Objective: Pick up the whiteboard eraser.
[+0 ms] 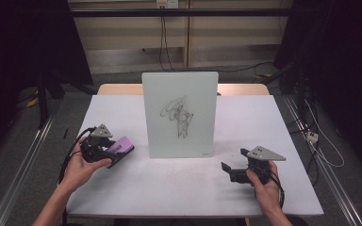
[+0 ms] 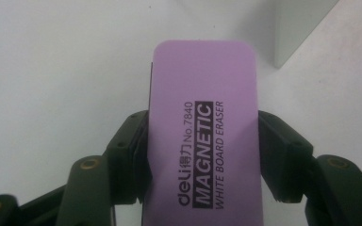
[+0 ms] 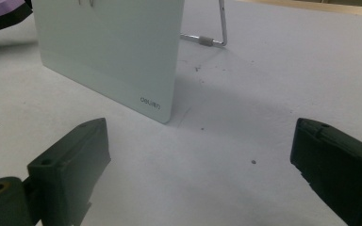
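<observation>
A purple magnetic whiteboard eraser sits between the jaws of my left gripper, which is shut on its long sides. In the high view the eraser and the left gripper are at the left of the table, just left of a small standing whiteboard with a black scribble on it. My right gripper rests low at the right front, open and with nothing between its jaws. It faces the whiteboard's lower corner. The eraser's tip peeks in at that view's top left.
The whiteboard stands on a white tabletop and leans on a wire stand behind it. A wooden edge shows at the back. Metal rails and cables run on the floor at both sides.
</observation>
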Demonstrator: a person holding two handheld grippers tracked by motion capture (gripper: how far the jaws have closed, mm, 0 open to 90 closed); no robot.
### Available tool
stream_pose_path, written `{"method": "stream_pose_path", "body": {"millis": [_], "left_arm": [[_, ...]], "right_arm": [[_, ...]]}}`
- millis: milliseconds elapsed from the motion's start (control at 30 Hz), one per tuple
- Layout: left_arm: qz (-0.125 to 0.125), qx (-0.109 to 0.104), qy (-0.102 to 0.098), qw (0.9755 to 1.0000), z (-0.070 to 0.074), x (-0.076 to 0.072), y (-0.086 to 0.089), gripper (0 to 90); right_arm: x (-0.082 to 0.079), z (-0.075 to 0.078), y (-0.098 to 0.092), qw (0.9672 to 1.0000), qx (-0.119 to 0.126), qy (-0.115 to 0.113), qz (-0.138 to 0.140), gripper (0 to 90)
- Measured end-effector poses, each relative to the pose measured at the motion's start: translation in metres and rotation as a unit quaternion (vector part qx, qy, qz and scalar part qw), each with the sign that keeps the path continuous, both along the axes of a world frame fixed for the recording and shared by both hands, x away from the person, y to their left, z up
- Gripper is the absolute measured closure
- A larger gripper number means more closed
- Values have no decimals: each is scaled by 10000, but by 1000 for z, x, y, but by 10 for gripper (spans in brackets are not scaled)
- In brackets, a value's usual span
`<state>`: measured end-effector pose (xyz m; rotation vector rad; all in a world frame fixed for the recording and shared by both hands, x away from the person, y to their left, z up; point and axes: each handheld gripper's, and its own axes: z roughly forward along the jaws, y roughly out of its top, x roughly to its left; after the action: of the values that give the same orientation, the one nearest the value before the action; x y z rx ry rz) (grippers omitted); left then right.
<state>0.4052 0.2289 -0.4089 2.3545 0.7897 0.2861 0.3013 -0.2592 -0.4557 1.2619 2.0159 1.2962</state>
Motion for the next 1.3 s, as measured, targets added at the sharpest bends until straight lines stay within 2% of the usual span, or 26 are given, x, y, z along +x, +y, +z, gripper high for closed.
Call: {"method": "stream_pose_path", "body": {"millis": [133, 333, 533, 667, 1067, 1300], "left_arm": [[-28, -128, -34, 9999, 2, -3, -1, 409], [-61, -314, -250, 9992, 9, -9, -3, 410], [84, -656, -422, 9969, 15, -12, 0, 409], [95, -787, -506, 9956, 20, -16, 0, 409], [-115, -961, -645, 9932, 31, -26, -10, 410], [-204, -1103, -780, 9906, 42, -32, -17, 410]], "right_arm": [[0, 0, 0, 10000, 8, 9, 1, 52], [0, 0, 0, 10000, -2, 4, 9, 53], [1, 0, 0, 10000, 8, 9, -7, 53], [1, 0, 0, 10000, -5, 9, 5, 53], [2, 0, 1, 10000, 37, 18, -13, 53], [5, -1, 1, 10000, 51, 49, -30, 53]]}}
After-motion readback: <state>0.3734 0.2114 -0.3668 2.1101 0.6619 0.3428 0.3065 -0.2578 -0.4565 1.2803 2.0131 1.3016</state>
